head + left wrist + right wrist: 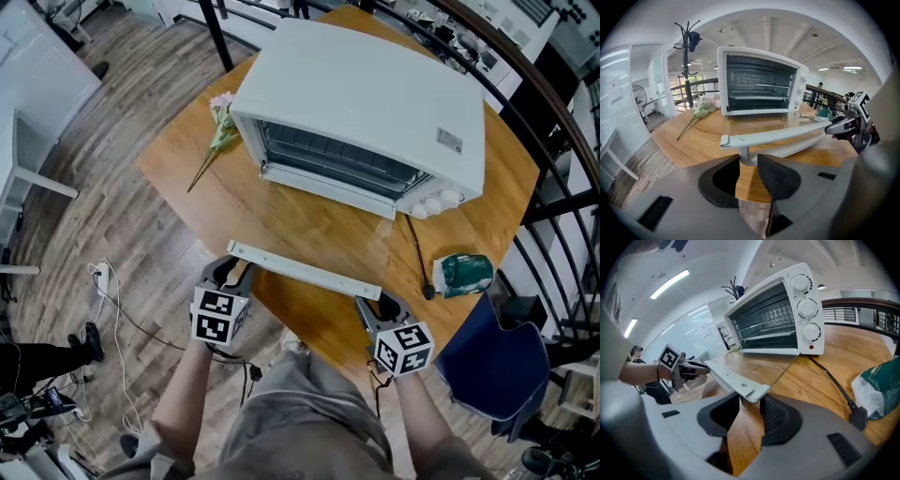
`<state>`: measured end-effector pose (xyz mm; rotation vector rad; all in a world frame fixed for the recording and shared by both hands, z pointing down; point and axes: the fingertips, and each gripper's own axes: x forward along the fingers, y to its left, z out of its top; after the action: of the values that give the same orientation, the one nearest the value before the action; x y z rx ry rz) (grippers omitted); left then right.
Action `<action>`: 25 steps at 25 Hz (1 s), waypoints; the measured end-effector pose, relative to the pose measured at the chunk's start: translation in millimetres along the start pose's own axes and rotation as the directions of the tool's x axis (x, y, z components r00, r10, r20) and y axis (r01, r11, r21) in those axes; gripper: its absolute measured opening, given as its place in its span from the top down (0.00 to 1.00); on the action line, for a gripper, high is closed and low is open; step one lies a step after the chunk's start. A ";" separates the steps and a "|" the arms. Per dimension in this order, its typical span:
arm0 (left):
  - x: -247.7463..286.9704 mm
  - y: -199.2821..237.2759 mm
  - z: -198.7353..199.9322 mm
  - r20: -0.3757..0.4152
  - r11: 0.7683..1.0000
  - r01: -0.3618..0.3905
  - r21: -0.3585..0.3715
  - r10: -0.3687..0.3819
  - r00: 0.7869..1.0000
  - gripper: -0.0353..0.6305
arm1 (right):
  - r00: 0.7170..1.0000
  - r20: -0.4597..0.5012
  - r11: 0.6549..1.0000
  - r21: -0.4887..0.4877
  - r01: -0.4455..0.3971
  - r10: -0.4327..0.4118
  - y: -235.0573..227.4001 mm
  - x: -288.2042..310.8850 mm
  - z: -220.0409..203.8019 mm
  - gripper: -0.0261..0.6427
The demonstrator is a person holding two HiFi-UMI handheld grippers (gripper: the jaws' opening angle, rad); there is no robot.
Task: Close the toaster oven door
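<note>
White metal toaster oven (366, 98): its glass door (314, 225) lies flat open. The long white handle bar (305, 269) runs crosswise, ends inside left gripper (234, 272) and right gripper (379, 306), jaws parted, seemingly not pinching.

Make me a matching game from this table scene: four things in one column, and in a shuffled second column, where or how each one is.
Things
1. glass door of the white toaster oven
2. pink flower with a green stem
3. crumpled green bag
4. black power cord

Places or states
A. lying on the wooden table, right of the oven, beyond the cord
B. folded down flat, open
C. lying on the table, left of the oven
D. trailing from the oven's right front corner

Pairs: 1-B, 2-C, 3-A, 4-D
</note>
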<state>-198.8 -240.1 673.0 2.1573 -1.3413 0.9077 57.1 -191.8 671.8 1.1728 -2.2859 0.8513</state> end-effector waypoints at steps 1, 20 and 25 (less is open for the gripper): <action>-3.8 -0.5 4.5 0.002 1.000 0.000 -0.003 0.000 1.000 0.74 | 1.000 0.003 1.000 0.001 -0.003 0.003 0.9 -3.1 4.7 0.73; -42.2 19.4 145.2 0.162 0.999 -0.013 -0.029 0.018 0.987 0.75 | 0.971 0.231 0.978 0.178 -0.104 0.061 -11.9 -26.2 147.3 0.75; -41.8 21.9 177.6 0.191 0.999 -0.043 0.022 0.038 0.981 0.77 | 0.956 0.281 0.948 0.275 -0.162 0.082 -21.9 -26.5 177.1 0.75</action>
<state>-178.6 -341.6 521.1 2.2932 -1.4758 0.7528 72.8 -308.8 535.4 1.3527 -2.5338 1.1797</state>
